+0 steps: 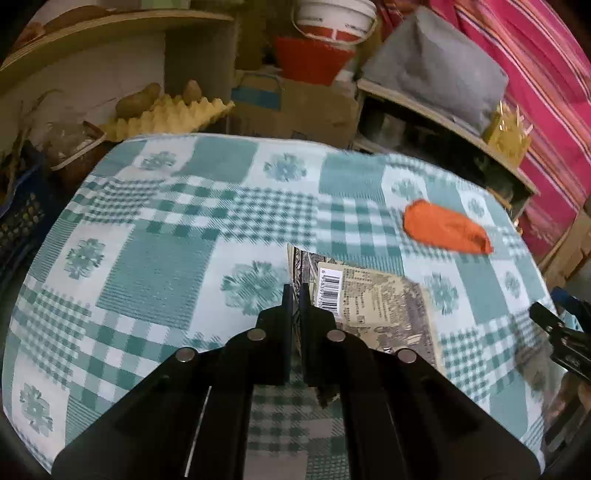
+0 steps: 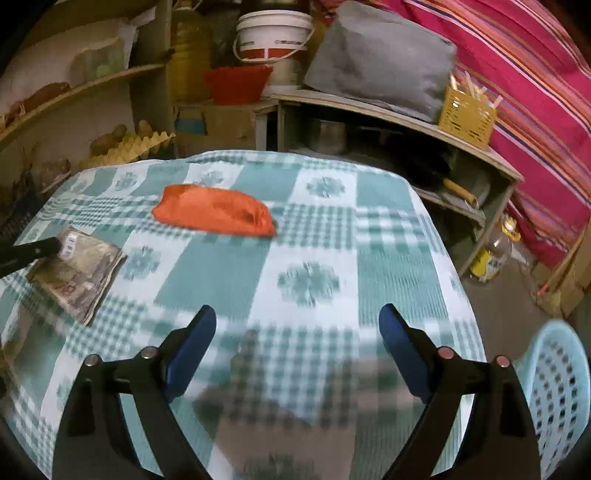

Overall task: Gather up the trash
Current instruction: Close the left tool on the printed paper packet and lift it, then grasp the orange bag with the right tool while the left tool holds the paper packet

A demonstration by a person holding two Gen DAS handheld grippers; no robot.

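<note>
A flat printed packet point(image 1: 380, 306) with a barcode lies on the green checked tablecloth point(image 1: 155, 258). My left gripper point(image 1: 295, 291) is shut on the packet's left edge, and the rest of the packet spreads out to the right of the fingers. In the right wrist view the same packet point(image 2: 81, 273) sits at the left, with the left gripper point(image 2: 48, 247) on its far corner. A crumpled orange bag point(image 1: 447, 230) rests farther back on the cloth. My right gripper point(image 2: 297, 310) hovers open over the bare cloth, well short of the orange bag point(image 2: 214, 214). It also shows as the right gripper point(image 1: 554, 325) at the frame edge.
A light blue perforated basket point(image 2: 557, 387) stands beside the table at the lower right. Behind the table are wooden shelves point(image 2: 406, 118) with a grey cushion point(image 2: 380, 55), a yellow basket point(image 2: 467, 114), a red basin point(image 2: 236, 83) and a white bucket point(image 2: 273, 33). An egg tray point(image 1: 170, 114) sits at the back left.
</note>
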